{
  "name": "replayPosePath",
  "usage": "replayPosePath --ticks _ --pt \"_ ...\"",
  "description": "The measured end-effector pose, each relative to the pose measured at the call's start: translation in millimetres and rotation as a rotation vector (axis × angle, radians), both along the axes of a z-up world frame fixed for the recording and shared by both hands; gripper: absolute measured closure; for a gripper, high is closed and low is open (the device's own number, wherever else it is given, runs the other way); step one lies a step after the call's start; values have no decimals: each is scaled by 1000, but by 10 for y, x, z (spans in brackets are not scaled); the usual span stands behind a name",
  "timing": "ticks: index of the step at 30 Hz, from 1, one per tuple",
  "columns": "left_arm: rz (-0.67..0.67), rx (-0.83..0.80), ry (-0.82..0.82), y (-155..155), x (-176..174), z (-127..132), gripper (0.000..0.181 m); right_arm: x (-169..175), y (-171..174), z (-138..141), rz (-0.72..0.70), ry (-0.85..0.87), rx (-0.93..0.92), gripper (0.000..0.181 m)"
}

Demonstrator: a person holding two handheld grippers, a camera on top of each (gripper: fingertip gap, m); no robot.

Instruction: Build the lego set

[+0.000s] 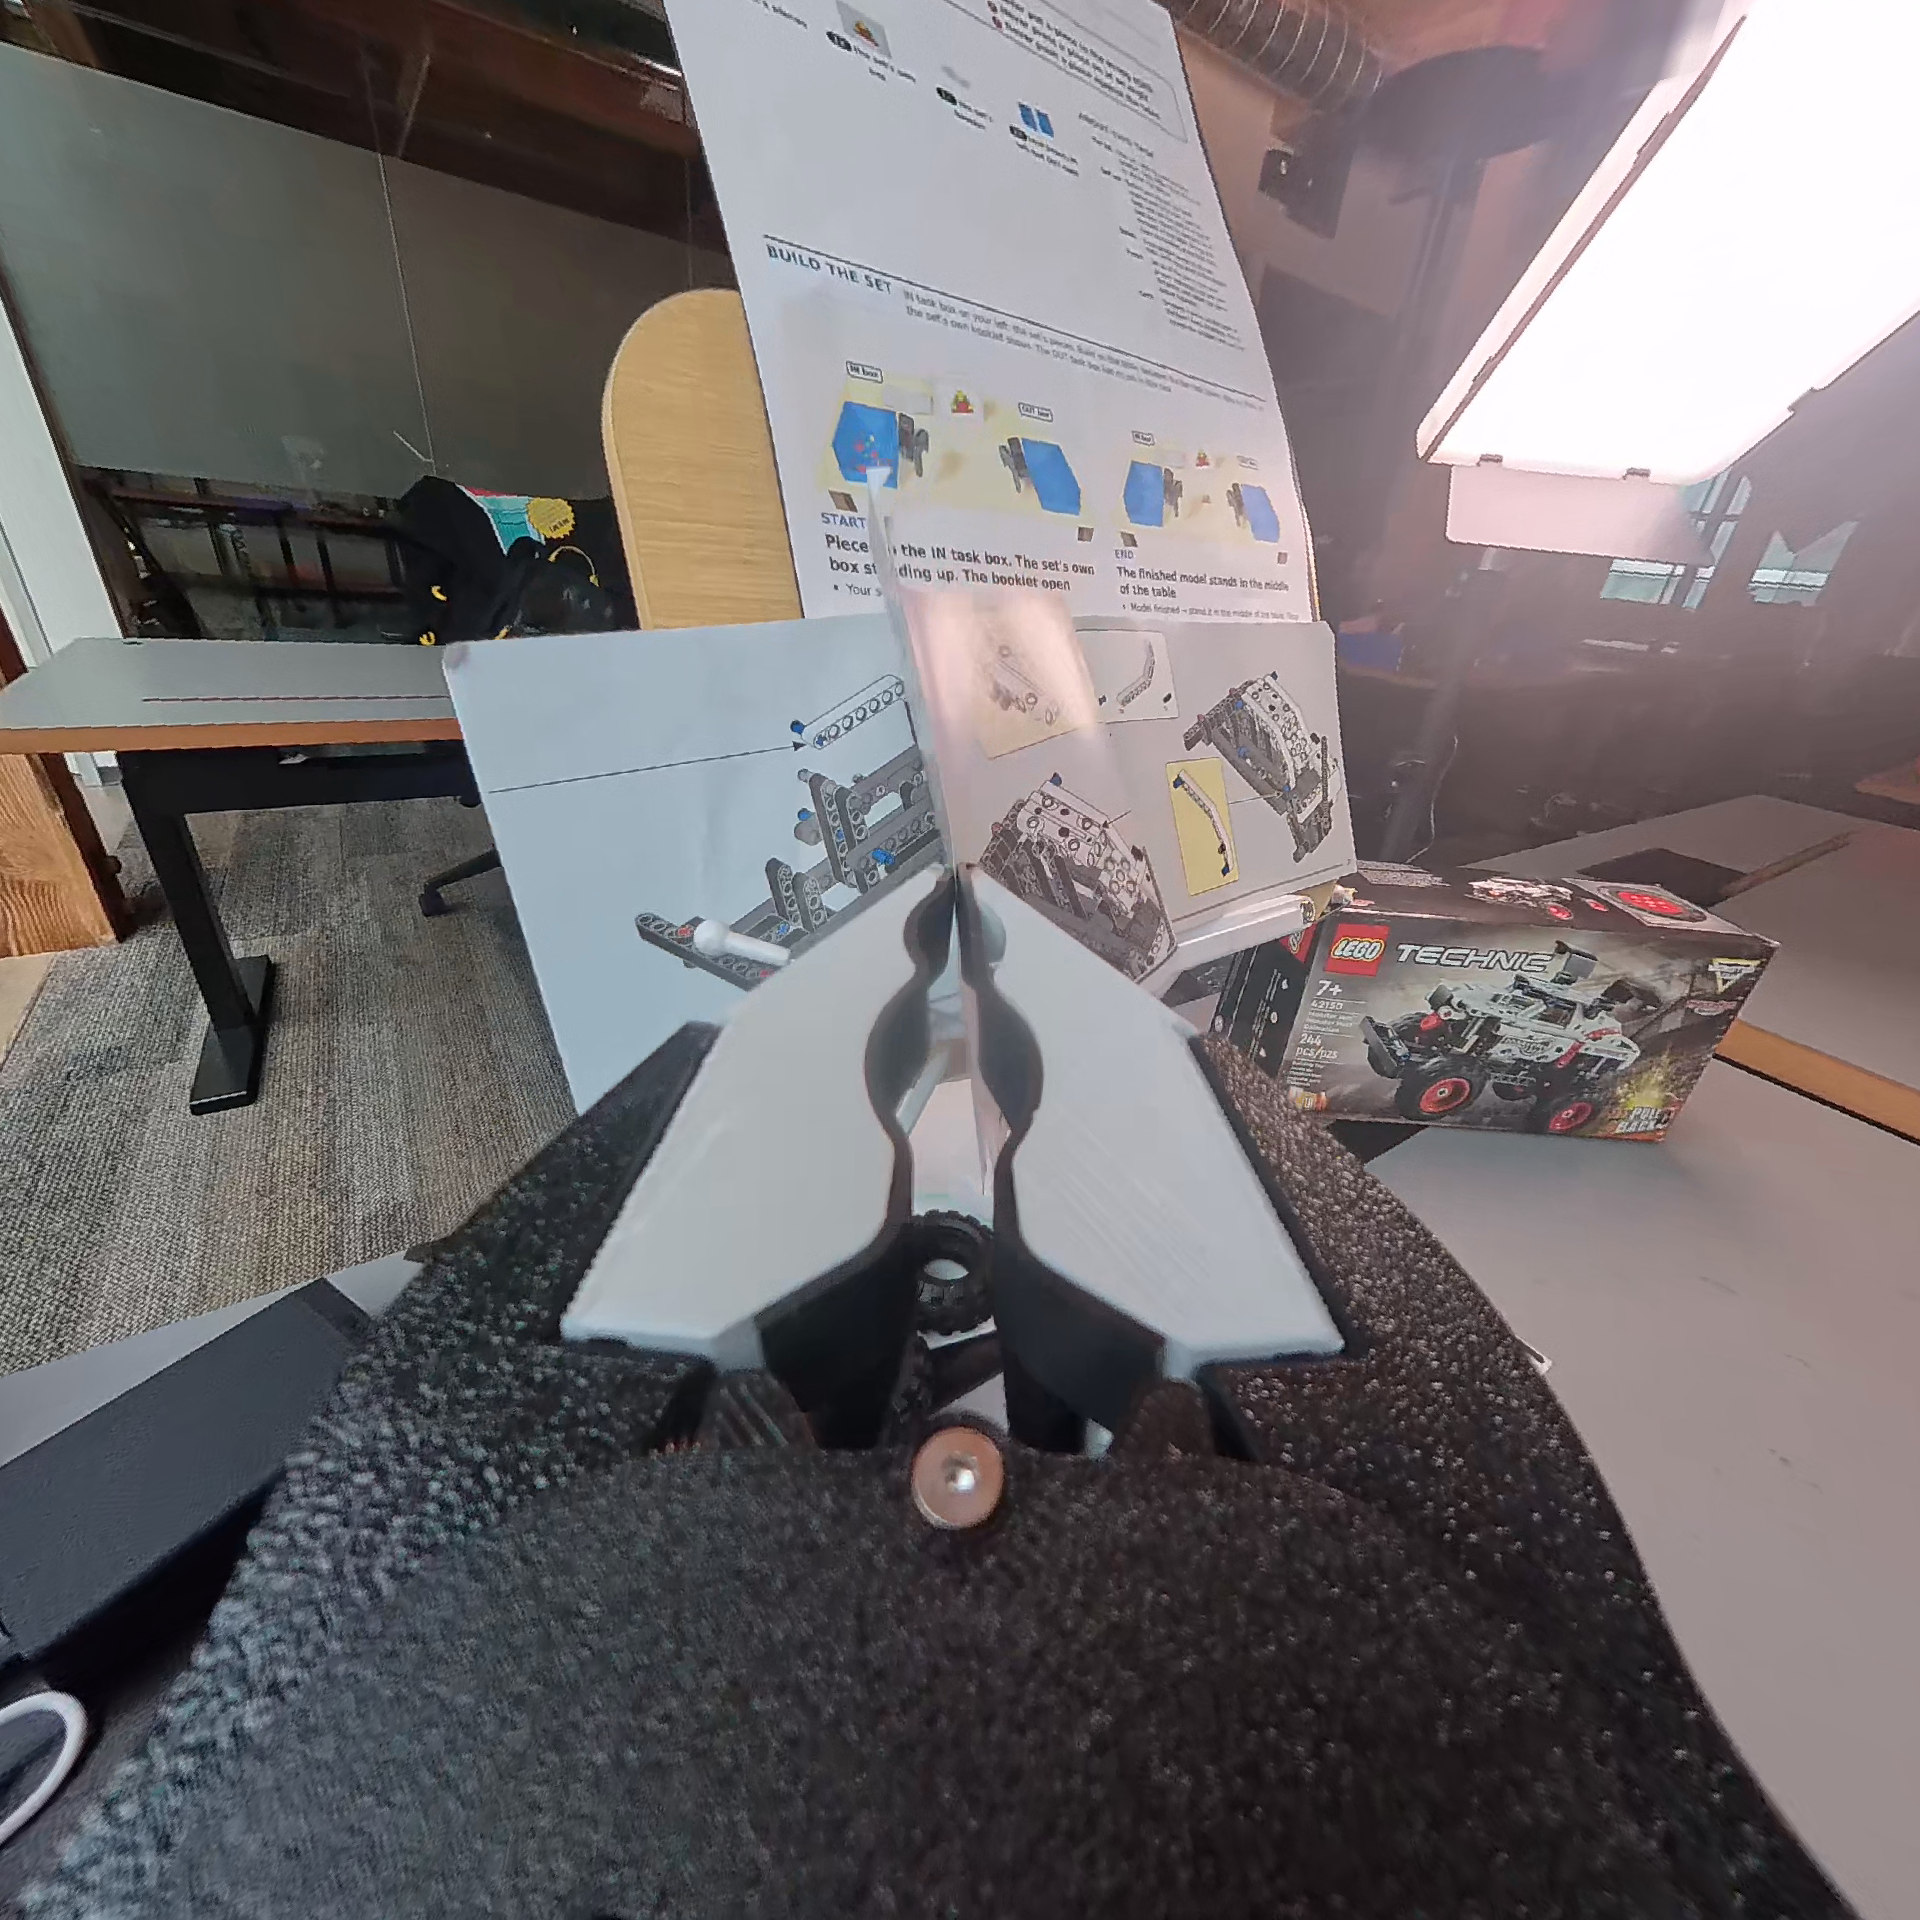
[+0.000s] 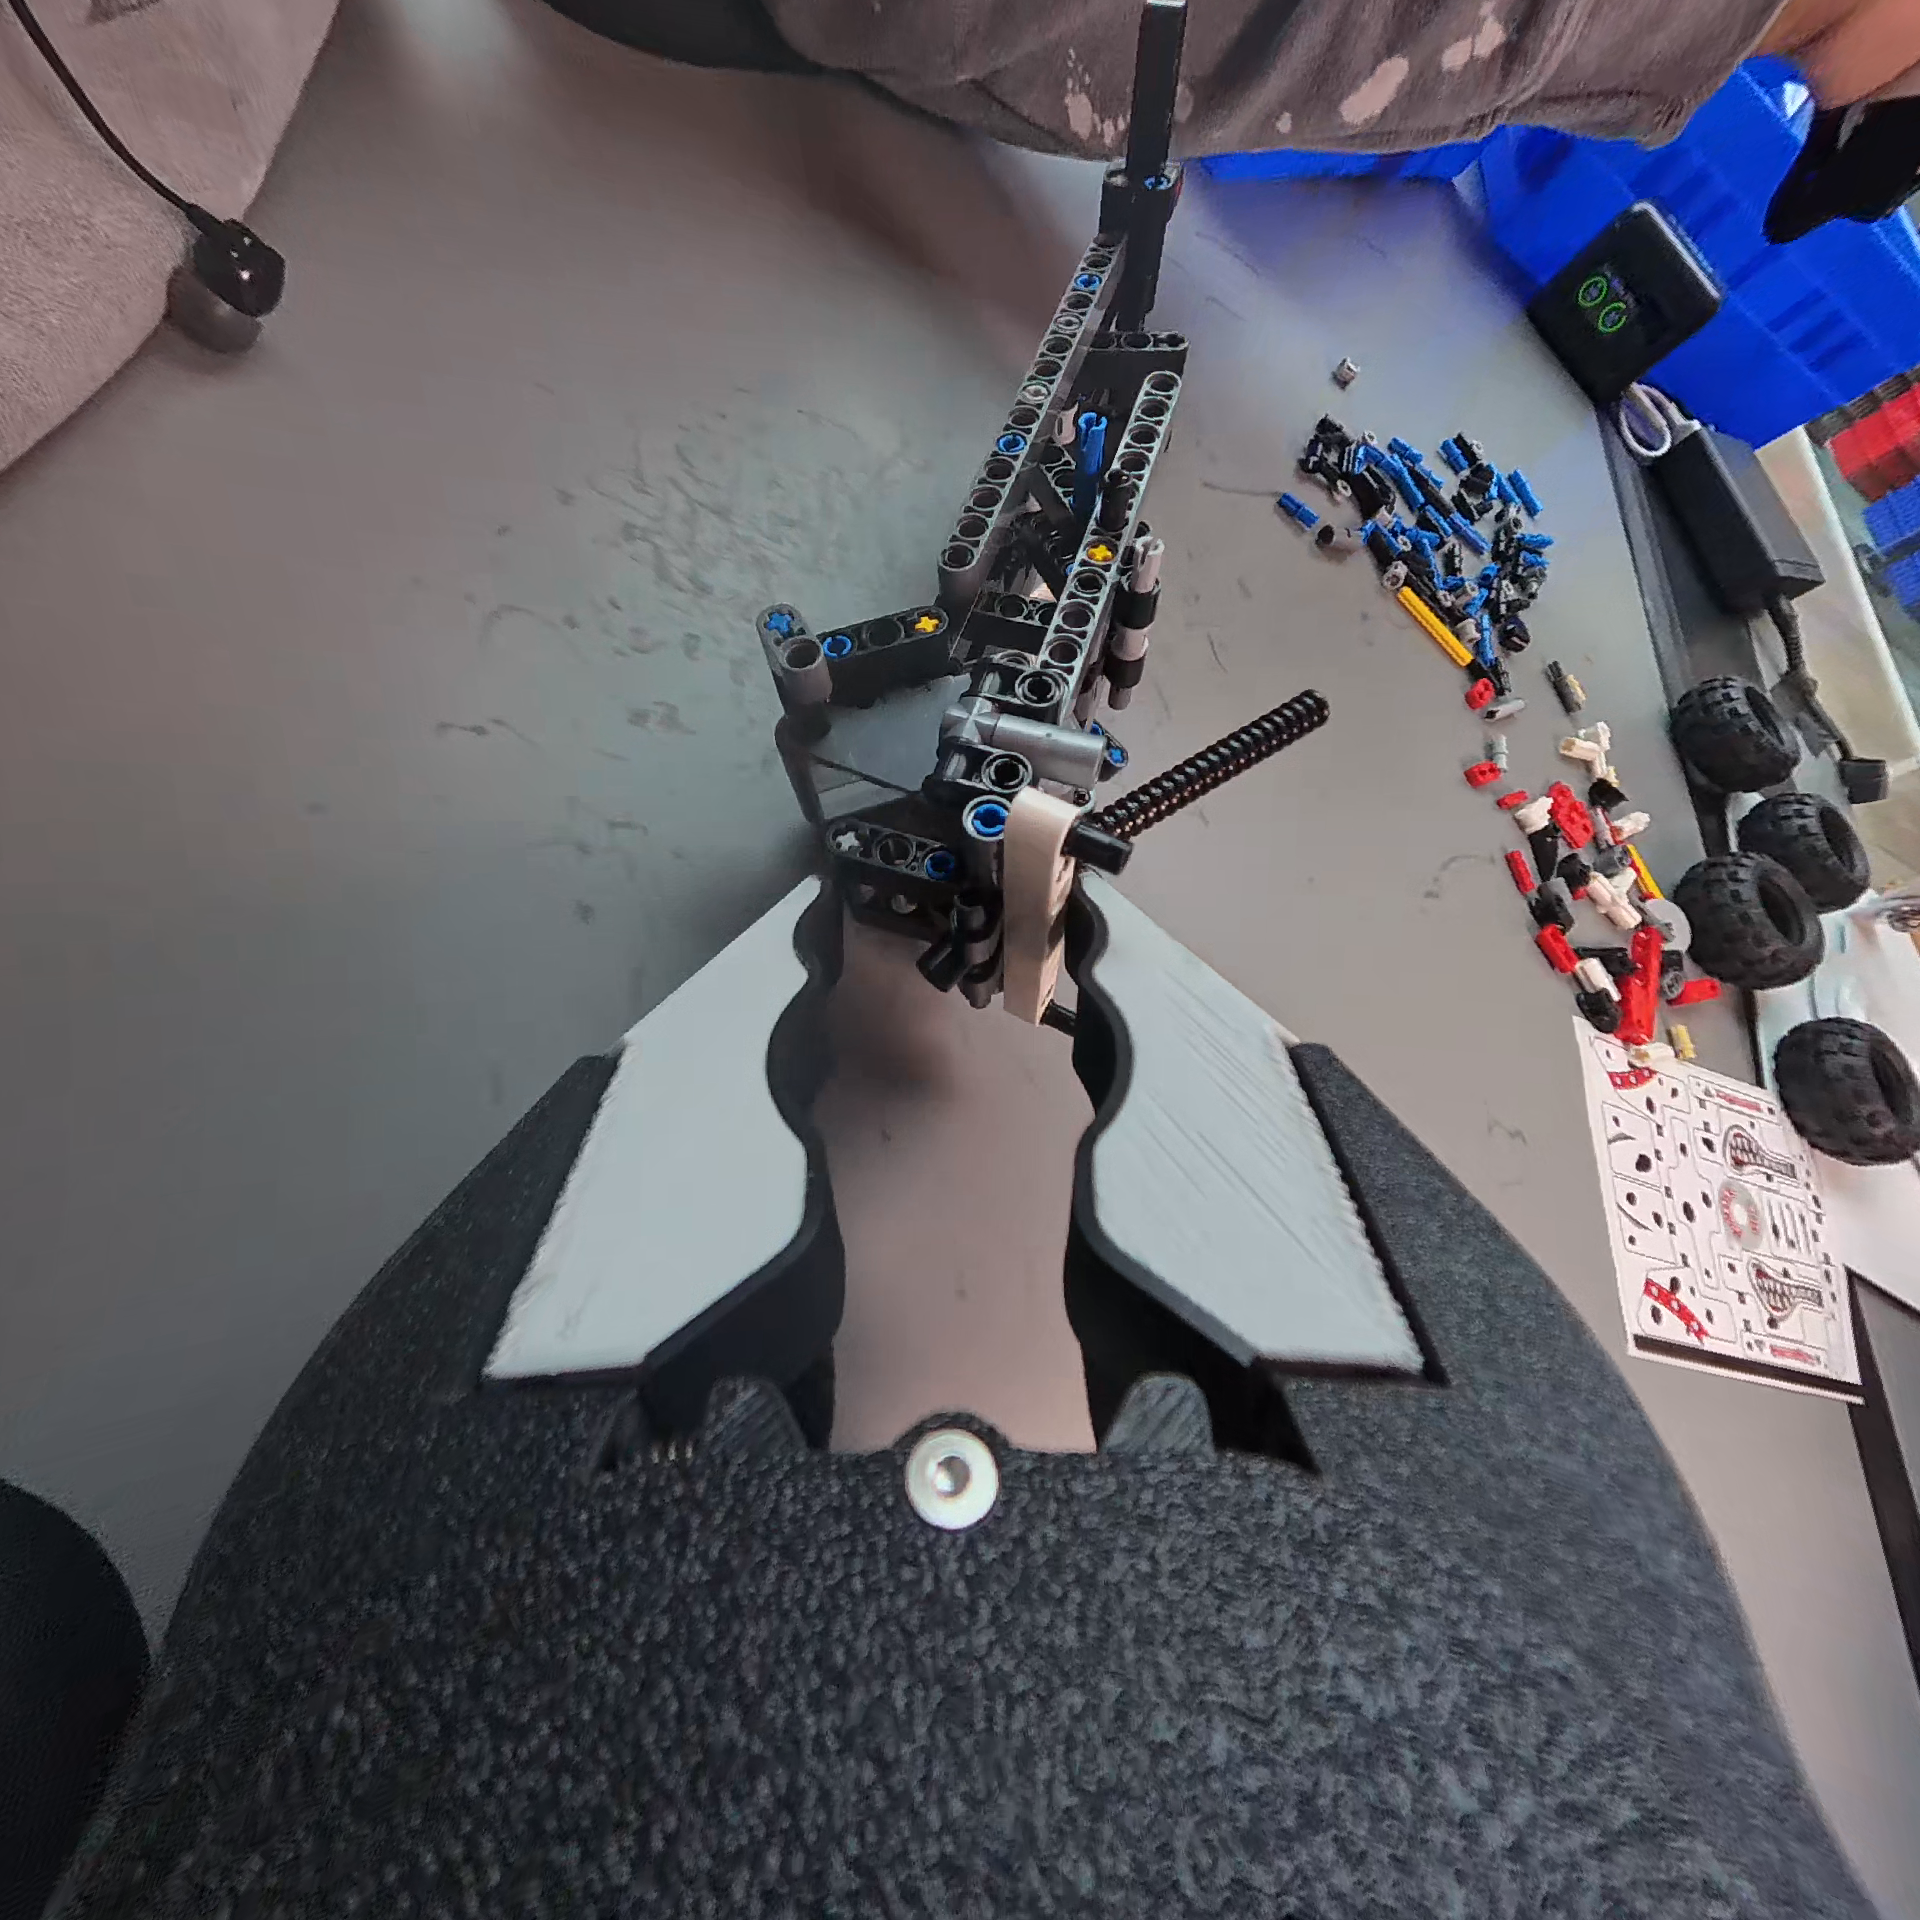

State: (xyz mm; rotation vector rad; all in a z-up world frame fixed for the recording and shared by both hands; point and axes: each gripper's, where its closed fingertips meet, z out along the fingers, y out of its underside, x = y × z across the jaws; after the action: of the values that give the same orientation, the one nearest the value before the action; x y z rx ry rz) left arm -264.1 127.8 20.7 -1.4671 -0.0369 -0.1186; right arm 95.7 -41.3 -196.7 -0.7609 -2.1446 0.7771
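In the left wrist view my left gripper (image 1: 956, 878) is shut on one page (image 1: 925, 665) of the open instruction booklet (image 1: 675, 748), which stands propped up in front. The page is seen edge-on, blurred, upright between the two spreads. In the right wrist view my right gripper (image 2: 951, 904) is shut on the near end of a long grey and black Lego frame (image 2: 1049, 499) with blue pins, held over the grey table (image 2: 468, 623). A black ribbed rod (image 2: 1216, 764) sticks out of the frame to the right.
The Lego set's box (image 1: 1486, 1008) stands right of the booklet, a printed task sheet (image 1: 987, 312) behind it. Right of the frame lie blue and black pins (image 2: 1434, 520), red and white pieces (image 2: 1590, 894), several black tyres (image 2: 1745, 914), a sticker sheet (image 2: 1725, 1226) and blue bins (image 2: 1766, 208). The grippers' ends are close to 45 cm from one another.
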Motion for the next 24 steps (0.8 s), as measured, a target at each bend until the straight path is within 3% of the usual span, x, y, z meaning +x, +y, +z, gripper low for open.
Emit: replayPosePath --ticks 7,19,21,24 --pt "-8 -38 10 94 46 -135 181 -10 17 -21 21 -14 -61 139" --pt "4 -28 7 63 -2 -103 181 81 75 -101 -2 -148 -181 140" --pt "10 -28 7 51 -31 -101 181 88 120 -96 -29 -164 -195 131" --pt "19 -25 0 33 -75 -95 181 153 178 125 -46 -181 -323 108"
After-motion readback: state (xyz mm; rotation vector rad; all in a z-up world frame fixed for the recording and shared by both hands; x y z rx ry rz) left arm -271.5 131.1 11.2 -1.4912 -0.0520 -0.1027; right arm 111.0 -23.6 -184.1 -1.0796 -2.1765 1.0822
